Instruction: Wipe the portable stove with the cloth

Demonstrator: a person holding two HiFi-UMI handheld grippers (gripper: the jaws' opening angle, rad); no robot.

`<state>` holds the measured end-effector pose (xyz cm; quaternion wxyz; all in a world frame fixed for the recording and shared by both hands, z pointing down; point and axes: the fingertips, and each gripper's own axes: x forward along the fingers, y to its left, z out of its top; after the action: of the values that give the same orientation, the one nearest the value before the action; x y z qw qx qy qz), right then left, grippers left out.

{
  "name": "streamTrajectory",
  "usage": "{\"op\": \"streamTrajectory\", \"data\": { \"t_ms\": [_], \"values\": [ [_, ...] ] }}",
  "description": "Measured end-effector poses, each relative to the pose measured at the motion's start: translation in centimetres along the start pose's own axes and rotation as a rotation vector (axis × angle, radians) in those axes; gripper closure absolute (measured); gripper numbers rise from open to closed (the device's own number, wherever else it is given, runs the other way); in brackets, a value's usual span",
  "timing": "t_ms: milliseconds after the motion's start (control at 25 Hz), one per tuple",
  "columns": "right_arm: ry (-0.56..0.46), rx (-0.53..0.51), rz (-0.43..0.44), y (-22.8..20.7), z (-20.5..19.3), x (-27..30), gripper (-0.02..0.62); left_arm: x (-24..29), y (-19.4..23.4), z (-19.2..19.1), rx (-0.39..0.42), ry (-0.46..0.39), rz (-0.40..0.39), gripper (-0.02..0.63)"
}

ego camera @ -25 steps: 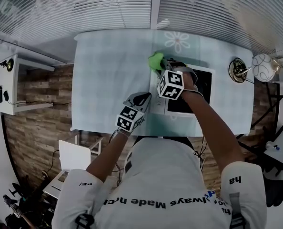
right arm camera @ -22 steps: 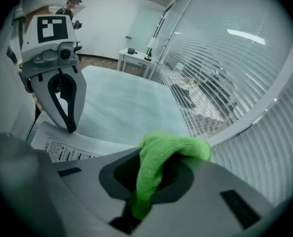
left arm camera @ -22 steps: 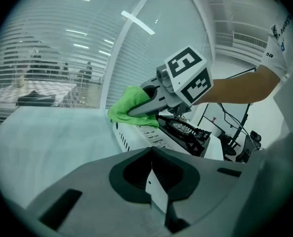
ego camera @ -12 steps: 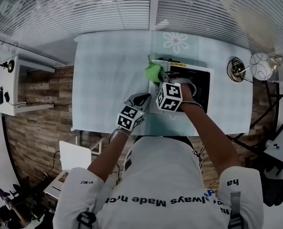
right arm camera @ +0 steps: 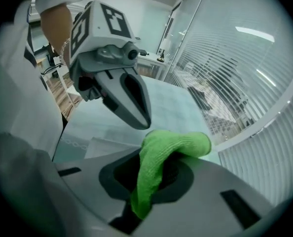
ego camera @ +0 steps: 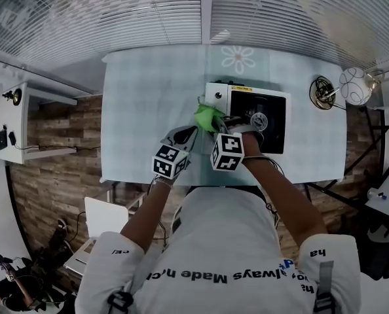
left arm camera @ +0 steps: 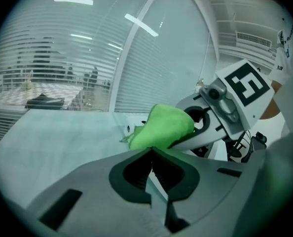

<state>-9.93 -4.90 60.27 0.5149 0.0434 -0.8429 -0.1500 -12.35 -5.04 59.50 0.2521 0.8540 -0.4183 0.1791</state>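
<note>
The portable stove [ego camera: 279, 100], white with a black top, sits on the table right of centre. My right gripper [ego camera: 216, 124] is shut on a bright green cloth [ego camera: 206, 116], which lies at the stove's near left corner by its white control panel. In the right gripper view the green cloth [right arm camera: 162, 154] bulges between the jaws of my right gripper [right arm camera: 161, 152]. My left gripper [ego camera: 189, 131] sits just left of the cloth, shut with nothing in it. The left gripper view shows my left gripper [left arm camera: 151, 153] under the green cloth [left arm camera: 161, 127].
The table [ego camera: 148, 97] has a pale checked covering with a flower print [ego camera: 238, 57]. A round white object [ego camera: 355, 87] and a metal piece [ego camera: 322, 91] stand at its right end. A white shelf [ego camera: 18, 120] stands to the left, blinds behind.
My right gripper has carried the green cloth from the stove's far left corner toward me along its left side. The left gripper has shifted slightly to the left.
</note>
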Motion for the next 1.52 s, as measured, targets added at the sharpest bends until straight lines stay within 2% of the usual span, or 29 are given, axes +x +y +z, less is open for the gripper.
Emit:
{"op": "streamTrajectory", "data": {
  "t_ms": [160,480,600,800,1080,1320,1520],
  "values": [
    [0.007,-0.044,-0.001,2.4,0.5,-0.2,0.568,-0.3,0.7,1.2,0.017,-0.016,0.017,0.601],
    [-0.008,-0.046,-0.027,5.6,1.6,-1.0,0.569,0.0,1.5,4.1,0.075,-0.044,0.017,0.601],
    [-0.012,-0.038,-0.029,7.1,1.8,-1.4,0.568,0.6,1.1,4.9,0.121,-0.04,0.002,0.601],
    [-0.049,-0.025,-0.04,9.3,2.3,-2.2,0.568,2.6,-1.1,5.3,0.222,0.005,-0.074,0.601],
    [-0.021,-0.033,-0.005,12.9,0.7,-0.7,0.568,5.3,-3.4,3.5,0.313,0.11,-0.16,0.601],
    [-0.008,-0.032,0.0,14.0,-0.2,0.1,0.568,6.5,-3.6,1.8,0.296,0.148,-0.173,0.601],
    [0.013,0.001,-0.003,14.2,-1.7,0.3,0.568,6.6,-3.7,1.8,0.288,0.149,-0.171,0.601]
  ]
}}
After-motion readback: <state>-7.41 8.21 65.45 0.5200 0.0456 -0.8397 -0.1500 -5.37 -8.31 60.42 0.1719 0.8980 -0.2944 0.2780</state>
